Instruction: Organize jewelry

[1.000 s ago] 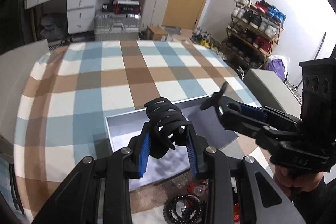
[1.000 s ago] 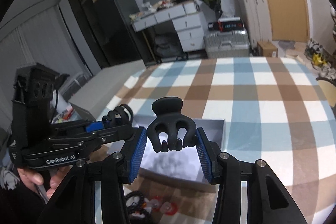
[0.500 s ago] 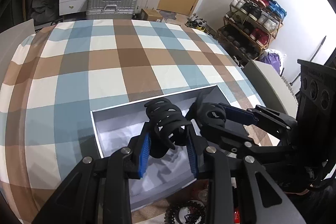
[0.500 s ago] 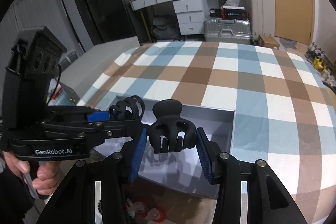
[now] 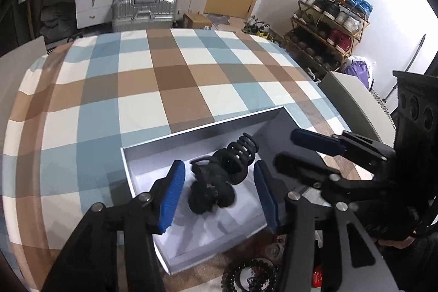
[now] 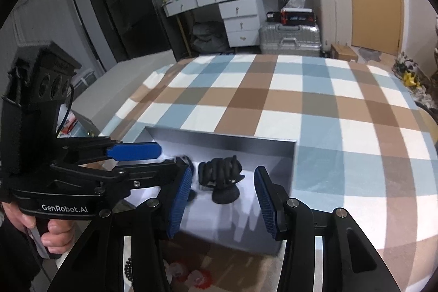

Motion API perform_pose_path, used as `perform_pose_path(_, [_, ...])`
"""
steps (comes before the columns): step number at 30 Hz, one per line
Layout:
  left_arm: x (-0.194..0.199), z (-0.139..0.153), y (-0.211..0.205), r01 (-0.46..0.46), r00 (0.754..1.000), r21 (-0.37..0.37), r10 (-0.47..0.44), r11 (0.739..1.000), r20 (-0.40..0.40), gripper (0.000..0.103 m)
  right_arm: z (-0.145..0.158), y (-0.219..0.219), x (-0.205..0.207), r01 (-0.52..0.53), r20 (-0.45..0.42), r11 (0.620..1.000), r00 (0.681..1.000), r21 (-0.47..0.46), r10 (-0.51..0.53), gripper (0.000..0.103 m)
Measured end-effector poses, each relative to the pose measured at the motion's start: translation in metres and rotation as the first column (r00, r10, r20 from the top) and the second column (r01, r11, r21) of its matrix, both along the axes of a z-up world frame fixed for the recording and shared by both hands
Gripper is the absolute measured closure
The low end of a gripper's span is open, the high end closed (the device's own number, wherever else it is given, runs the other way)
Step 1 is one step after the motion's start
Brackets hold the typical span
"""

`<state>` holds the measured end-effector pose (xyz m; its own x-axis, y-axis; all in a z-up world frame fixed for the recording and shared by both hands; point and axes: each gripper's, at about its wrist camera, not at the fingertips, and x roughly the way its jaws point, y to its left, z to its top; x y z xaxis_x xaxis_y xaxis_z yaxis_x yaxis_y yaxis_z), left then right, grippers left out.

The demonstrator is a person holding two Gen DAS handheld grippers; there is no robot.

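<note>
Two black hair claw clips lie side by side inside a shallow grey box [image 5: 202, 127] lined in white. In the left wrist view one clip [image 5: 238, 158] lies farther in and the other [image 5: 210, 190] nearer. My left gripper [image 5: 219, 193] hangs over them with its jaws opening; the blue pads touch neither clip. In the right wrist view my right gripper [image 6: 221, 199] is open above one clip [image 6: 221, 177] on the box [image 6: 219, 136] floor. The left gripper [image 6: 169, 158] reaches in from the left and mostly hides the second clip. The right gripper [image 5: 284, 147] enters from the right.
A plaid blue, brown and white cloth [image 5: 178, 78] covers the table. In front of the box lie a black beaded bracelet [image 5: 249, 275] and small red and clear pieces [image 6: 197, 278]. A person's hand [image 6: 54, 234] holds the left gripper's handle. Drawers, suitcases and a shoe rack stand beyond.
Each gripper was shut on a black claw clip before. Both clips have dropped from the pads into the box, and the left jaws have spread wider.
</note>
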<state>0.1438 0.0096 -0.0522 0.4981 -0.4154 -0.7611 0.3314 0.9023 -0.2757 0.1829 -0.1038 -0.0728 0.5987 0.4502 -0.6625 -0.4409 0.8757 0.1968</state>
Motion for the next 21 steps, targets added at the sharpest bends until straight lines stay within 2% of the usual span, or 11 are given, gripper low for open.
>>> perform_pose_path(2, [-0.004, 0.003, 0.000, -0.010, 1.000, 0.023, 0.010, 1.000, 0.012, 0.050, 0.004, -0.007, -0.006, 0.017, 0.013, 1.000, 1.000, 0.014, -0.017, 0.051])
perform_pose_path(6, [-0.017, 0.011, -0.001, -0.023, 0.999, 0.048, 0.021, 0.999, 0.047, 0.049, 0.015, -0.018, -0.025, 0.043, 0.049, 0.999, 0.998, 0.033, -0.045, 0.047])
perform_pose_path(9, [-0.029, 0.020, -0.001, -0.050, 0.995, 0.070, 0.043, 0.996, 0.087, 0.049, 0.025, -0.028, -0.039, 0.075, 0.073, 0.995, 0.994, 0.062, -0.080, 0.039])
perform_pose_path(13, [-0.045, 0.032, -0.003, -0.099, 0.985, 0.107, 0.082, 0.989, 0.151, 0.035, 0.036, -0.039, -0.060, 0.102, 0.122, 0.990, 0.986, 0.098, -0.114, 0.032])
perform_pose_path(18, [-0.060, 0.043, -0.003, -0.138, 0.974, 0.083, 0.120, 0.987, 0.192, 0.032, 0.046, -0.044, -0.085, 0.111, 0.176, 0.989, 0.976, 0.102, -0.128, 0.024])
perform_pose_path(21, [-0.071, 0.047, -0.005, -0.159, 0.964, 0.082, 0.137, 0.984, 0.227, 0.022, 0.050, -0.048, -0.098, 0.111, 0.193, 0.988, 0.972, 0.112, -0.131, 0.017])
